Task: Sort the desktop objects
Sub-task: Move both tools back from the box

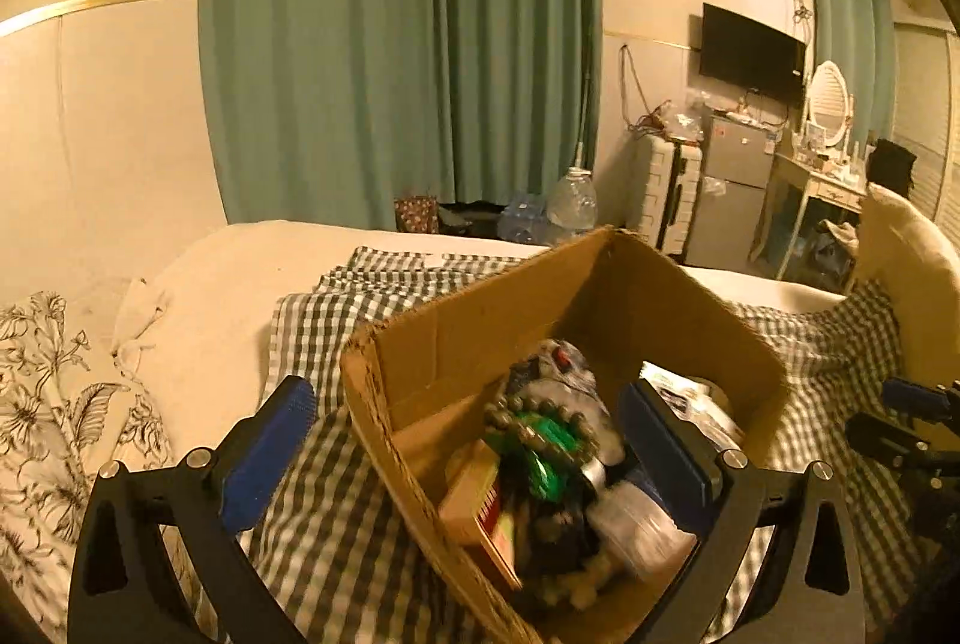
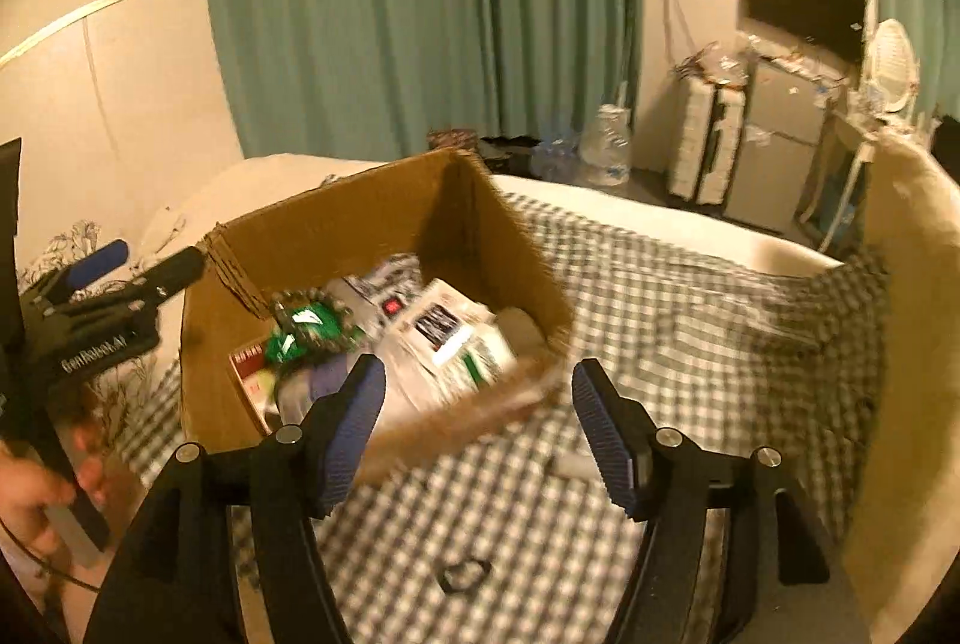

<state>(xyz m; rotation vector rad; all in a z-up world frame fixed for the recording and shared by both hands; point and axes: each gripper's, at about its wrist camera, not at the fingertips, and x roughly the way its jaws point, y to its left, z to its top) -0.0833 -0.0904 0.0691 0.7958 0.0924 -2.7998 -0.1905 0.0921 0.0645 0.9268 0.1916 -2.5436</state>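
Observation:
An open cardboard box (image 1: 480,320) (image 2: 336,218) stands on a green checked cloth (image 2: 660,296) on the bed. Inside lie a green packet with a bead bracelet (image 1: 540,440) (image 2: 309,323), a tan and red carton (image 1: 480,512), white printed packets (image 2: 444,332) and a clear container (image 1: 642,524). My left gripper (image 1: 468,392) is wide open astride the box's left wall, right finger inside, left finger outside. My right gripper (image 2: 477,371) is open over the box's blurred near right corner, its pads apart from it. The left gripper (image 2: 114,266) also shows at the far left of the right wrist view, held by a hand (image 2: 30,500).
A small black ring (image 2: 465,575) lies on the cloth below the right gripper. Floral bedding (image 1: 54,404) lies left, a cream pillow (image 2: 912,344) rises at the right. Beyond the bed stand water bottles (image 1: 570,206), a suitcase (image 1: 666,200) and a small fridge (image 1: 729,188).

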